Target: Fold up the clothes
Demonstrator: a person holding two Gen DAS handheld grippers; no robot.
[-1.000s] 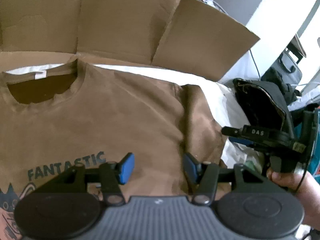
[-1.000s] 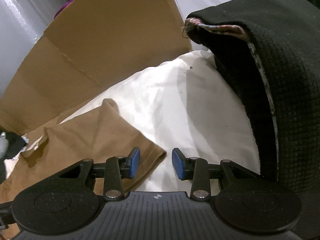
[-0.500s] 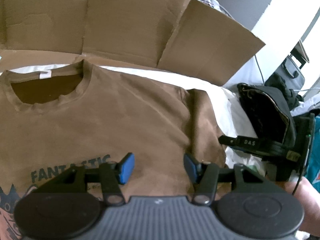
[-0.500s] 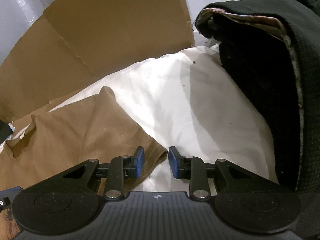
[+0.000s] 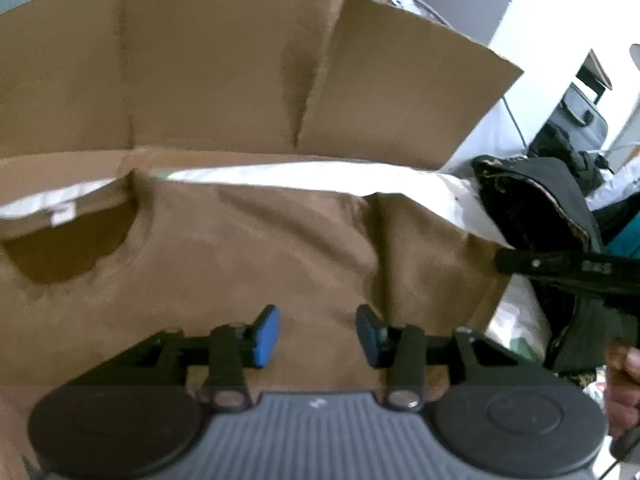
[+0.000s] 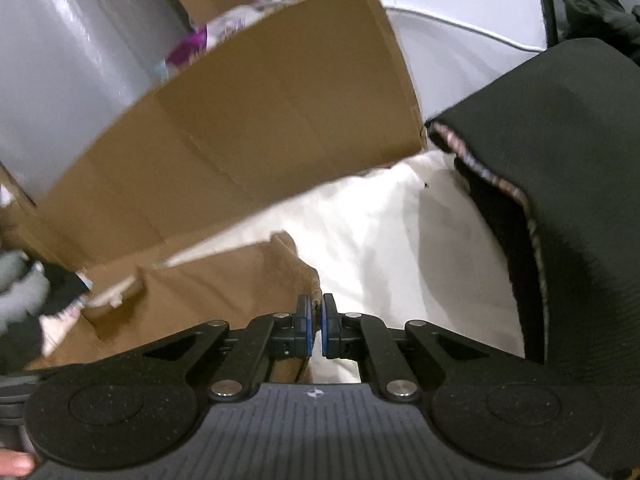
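Left tool: I hold it low over the chest of the shirt, fingers wide apart, nothing between the blue pads.
Right tool: I have it clamped on the sleeve edge; the pads are nearly together with a thin strip of brown cloth pinched between them.
Shirt: brown, lying flat and front up on the white sheet, collar to my left with a white tag inside. In the left view the sleeve reaches toward the right tool's dark arm at the frame edge.
Cardboard: flattened box panels standing just behind the shirt.
Black cloth: a dark heap with patterned trim, right of the sheet, apart from the sleeve.
Hand: part of mine shows at the right edge of the left view; blurred.
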